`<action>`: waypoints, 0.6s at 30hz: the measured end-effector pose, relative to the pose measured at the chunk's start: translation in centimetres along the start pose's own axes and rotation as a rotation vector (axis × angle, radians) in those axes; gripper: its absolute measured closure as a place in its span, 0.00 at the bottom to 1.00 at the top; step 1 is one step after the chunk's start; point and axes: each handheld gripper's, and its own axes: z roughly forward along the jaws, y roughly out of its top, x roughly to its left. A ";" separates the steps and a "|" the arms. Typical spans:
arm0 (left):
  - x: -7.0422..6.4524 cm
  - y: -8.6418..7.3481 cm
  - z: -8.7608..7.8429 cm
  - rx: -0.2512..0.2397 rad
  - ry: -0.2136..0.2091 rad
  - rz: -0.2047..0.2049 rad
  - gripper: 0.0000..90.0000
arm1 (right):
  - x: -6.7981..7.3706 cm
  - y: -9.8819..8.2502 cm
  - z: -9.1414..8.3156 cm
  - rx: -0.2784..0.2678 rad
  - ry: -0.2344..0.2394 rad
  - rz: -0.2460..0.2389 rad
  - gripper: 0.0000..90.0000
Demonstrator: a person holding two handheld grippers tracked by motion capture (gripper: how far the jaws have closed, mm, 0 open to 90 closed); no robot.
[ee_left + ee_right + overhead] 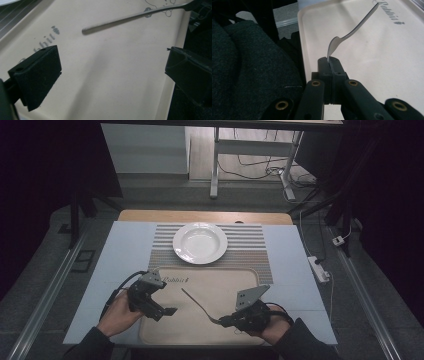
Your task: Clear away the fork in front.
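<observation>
My right hand-held gripper (222,321) sits at about 5 o'clock on the beige tray (225,285). Its jaws are pressed together on the head end of a metal fork (197,302); in the right gripper view the fork (352,31) rises from between the closed jaws, handle running away toward the printed lettering (390,12) on the tray (387,62). From the high view the handle points toward 10 o'clock, over the tray's middle. I cannot tell whether the handle tip touches the tray.

My left hand-held gripper (170,311) is at about 7 o'clock on the tray, jaws spread wide with nothing between them. In the left gripper view my left hand-held gripper (112,75) frames bare tray surface (112,82), with the fork handle (130,18) well beyond, toward 1 o'clock.

A white plate (200,243) lies on a striped placemat (250,250) at 12 o'clock, apart from the tray's far edge. The counter (120,260) has a pale blue cover. My dark sleeve (249,70) is beside the right gripper.
</observation>
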 end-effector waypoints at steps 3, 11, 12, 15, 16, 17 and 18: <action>0.1 0.5 0.5 0.016 -0.020 0.043 0.01 | 0.2 0.2 0.2 0.002 0.011 -0.014 0.99; 0.2 1.5 1.7 0.067 -0.080 0.144 0.03 | 0.6 0.4 0.7 0.016 0.035 -0.032 0.99; 0.1 1.6 1.9 0.071 -0.086 0.159 0.03 | 0.6 0.4 0.7 0.017 0.037 -0.033 0.99; 0.0 2.0 2.3 0.088 -0.095 0.204 0.05 | 0.7 0.5 0.7 0.017 0.043 -0.043 0.99; 0.0 2.2 2.5 0.093 -0.096 0.216 0.05 | 0.7 0.5 0.7 0.015 0.046 -0.044 0.99; 0.0 2.4 2.6 0.100 -0.098 0.226 0.06 | 0.7 0.6 0.7 0.016 0.047 -0.048 0.99; 0.0 2.5 2.8 0.105 -0.100 0.235 0.06 | 0.8 0.6 0.7 0.012 0.052 -0.048 0.99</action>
